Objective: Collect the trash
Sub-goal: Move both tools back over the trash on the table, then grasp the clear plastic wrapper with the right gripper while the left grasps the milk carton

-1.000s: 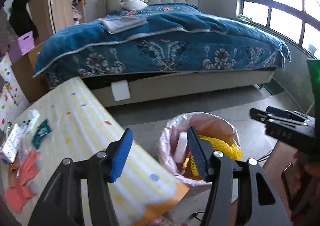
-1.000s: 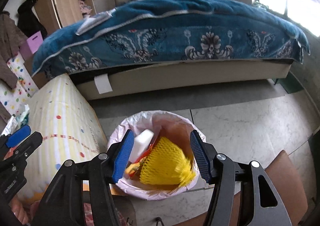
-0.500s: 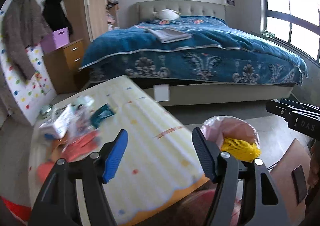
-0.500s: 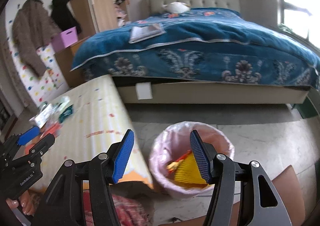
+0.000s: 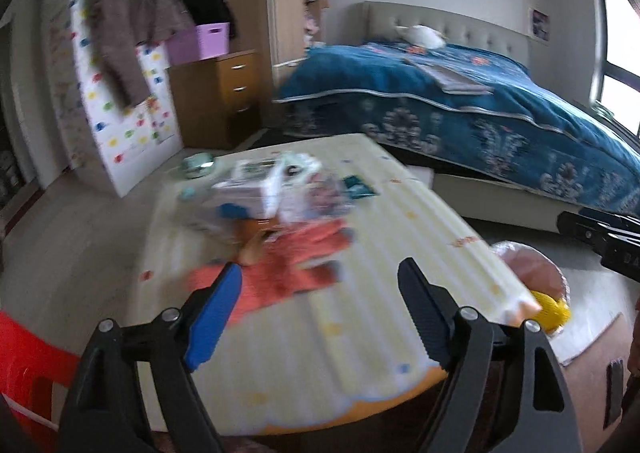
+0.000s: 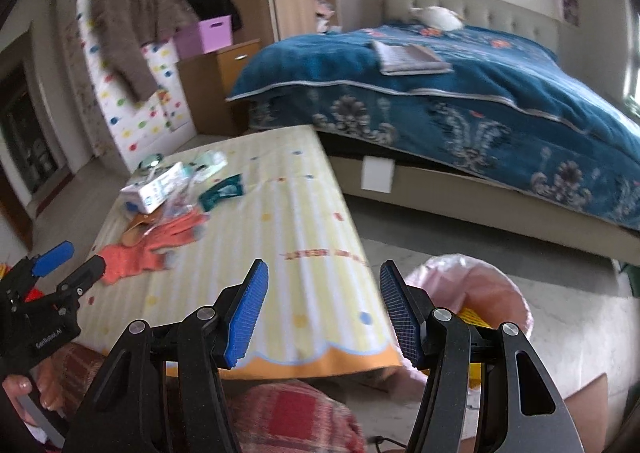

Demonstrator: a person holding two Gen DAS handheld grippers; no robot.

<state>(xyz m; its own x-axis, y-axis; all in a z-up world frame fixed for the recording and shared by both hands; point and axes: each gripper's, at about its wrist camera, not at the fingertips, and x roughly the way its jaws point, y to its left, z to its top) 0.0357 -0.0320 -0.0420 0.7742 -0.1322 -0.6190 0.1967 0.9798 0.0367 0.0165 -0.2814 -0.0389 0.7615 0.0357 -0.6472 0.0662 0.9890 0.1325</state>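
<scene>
Both tools spread, holding nothing. Trash pile [image 6: 168, 189] lies on the surface [image 6: 280, 253], far-left end; bin [image 6: 480, 285] on the floor to the right. Left tool [image 5: 320, 293] is nearer, orange gloves [image 5: 304, 261] just ahead; right tool [image 6: 322, 313] further.

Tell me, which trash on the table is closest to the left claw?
The orange glove. It lies right in front of the left claw, while the white box and teal wrapper sit farther back.

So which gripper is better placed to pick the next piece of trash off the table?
Probably the left gripper: it is open and empty beside the orange gloves and wrappers. The right gripper, also open, sits nearer the bin.
</scene>
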